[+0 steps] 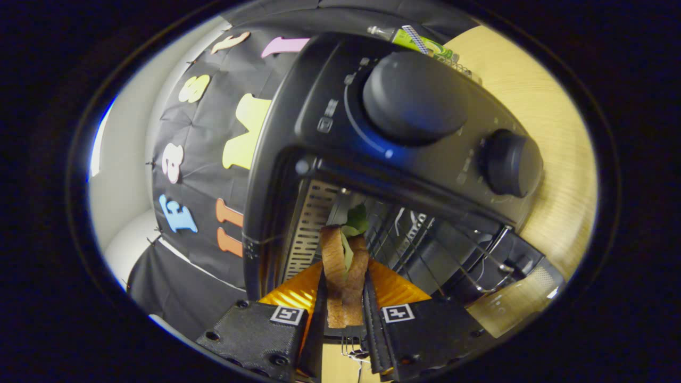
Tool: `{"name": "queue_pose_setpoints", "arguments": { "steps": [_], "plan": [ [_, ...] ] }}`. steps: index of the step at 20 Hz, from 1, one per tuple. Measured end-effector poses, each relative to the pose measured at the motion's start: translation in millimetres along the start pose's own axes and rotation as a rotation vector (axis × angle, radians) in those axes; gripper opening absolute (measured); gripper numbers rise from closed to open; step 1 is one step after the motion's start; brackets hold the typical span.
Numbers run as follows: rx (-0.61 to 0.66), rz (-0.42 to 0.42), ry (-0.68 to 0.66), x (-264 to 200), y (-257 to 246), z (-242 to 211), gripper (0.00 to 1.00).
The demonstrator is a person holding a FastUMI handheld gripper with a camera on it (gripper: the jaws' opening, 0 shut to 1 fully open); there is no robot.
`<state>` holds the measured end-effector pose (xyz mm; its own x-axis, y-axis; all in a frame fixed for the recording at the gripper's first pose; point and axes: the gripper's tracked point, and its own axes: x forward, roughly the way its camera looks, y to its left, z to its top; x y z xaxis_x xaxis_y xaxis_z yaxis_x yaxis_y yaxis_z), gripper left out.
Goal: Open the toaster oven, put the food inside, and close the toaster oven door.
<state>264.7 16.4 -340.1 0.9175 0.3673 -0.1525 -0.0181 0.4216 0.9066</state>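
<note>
The view is rolled on its side. My gripper (pixel 345 290) is shut on a sandwich (pixel 343 266) of brown bread with a green leaf sticking out, held between both fingers (pixel 319 314). Just ahead stands the black toaster oven (pixel 330 133), very close. Its door (pixel 511 287) hangs open, and the sandwich's far end reaches into the cavity mouth beside the slotted metal side wall (pixel 311 229). A wire rack (pixel 425 239) shows inside. Two round black knobs (pixel 415 98) sit on the control panel above the opening.
The oven stands on a light wooden table (pixel 553 159). A green bottle (pixel 425 45) lies behind the oven's top. The black cloth wall (pixel 213 159) stands close beyond the oven, with a white wall (pixel 122 175) past it.
</note>
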Motion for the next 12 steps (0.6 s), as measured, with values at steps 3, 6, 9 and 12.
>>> {"name": "queue_pose_setpoints", "arguments": {
  "steps": [3,6,9,12],
  "plan": [
    [-0.135,-0.053,-0.04,7,-4,2,0.42],
    [-0.274,-0.123,-0.02,8,-13,-6,0.51],
    [-0.391,-0.168,-0.001,11,-7,-9,0.64],
    [-0.551,-0.259,0.01,5,-12,-14,0.81]
  ]
}}
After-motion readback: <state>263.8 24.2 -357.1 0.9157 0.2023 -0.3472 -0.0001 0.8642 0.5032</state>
